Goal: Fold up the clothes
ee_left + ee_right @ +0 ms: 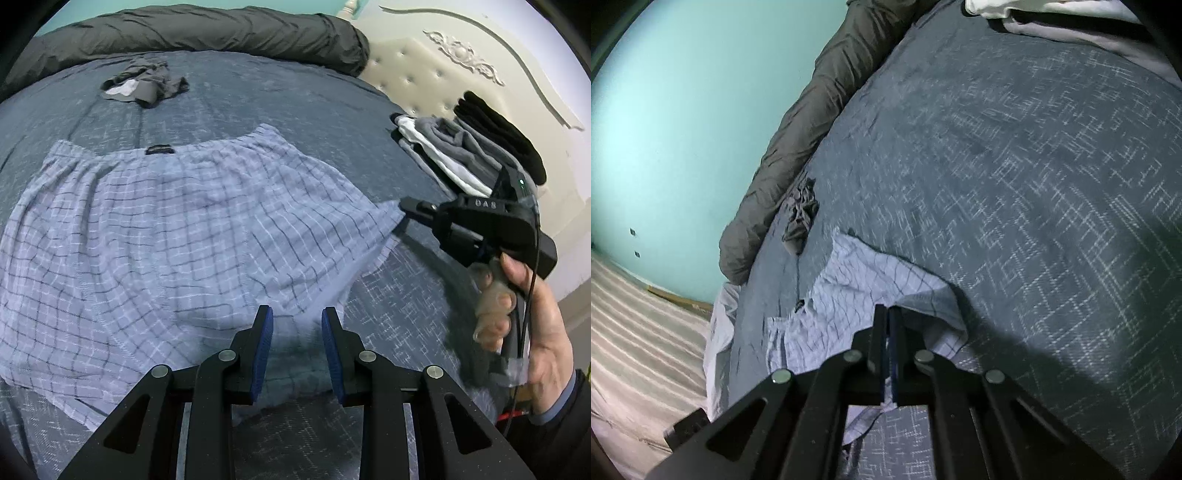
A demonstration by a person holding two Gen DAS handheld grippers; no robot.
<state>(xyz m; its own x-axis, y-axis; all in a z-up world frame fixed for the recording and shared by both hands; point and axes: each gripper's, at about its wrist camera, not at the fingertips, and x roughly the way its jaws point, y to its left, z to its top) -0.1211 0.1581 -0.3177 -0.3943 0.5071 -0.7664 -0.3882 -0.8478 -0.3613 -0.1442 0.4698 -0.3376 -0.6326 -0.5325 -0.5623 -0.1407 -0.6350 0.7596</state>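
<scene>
Pale blue checked shorts point(166, 229) lie spread flat on the dark blue bed cover point(295, 107), waistband at the far side. My left gripper point(297, 317) hovers open over the near hem, blue pads apart with nothing between them. My right gripper point(404, 205), held by a hand point(532, 306), pinches the right leg corner of the shorts and lifts it slightly. In the right wrist view the right gripper point(890, 314) is shut on the checked shorts point(857, 280), with fabric bunched around its tips.
A stack of folded grey, white and black clothes point(465, 147) sits at the right by the cream headboard point(461, 66). A crumpled dark garment point(144, 85) lies farther back. A rolled dark duvet point(207, 33) runs along the far edge by the teal wall point(683, 110).
</scene>
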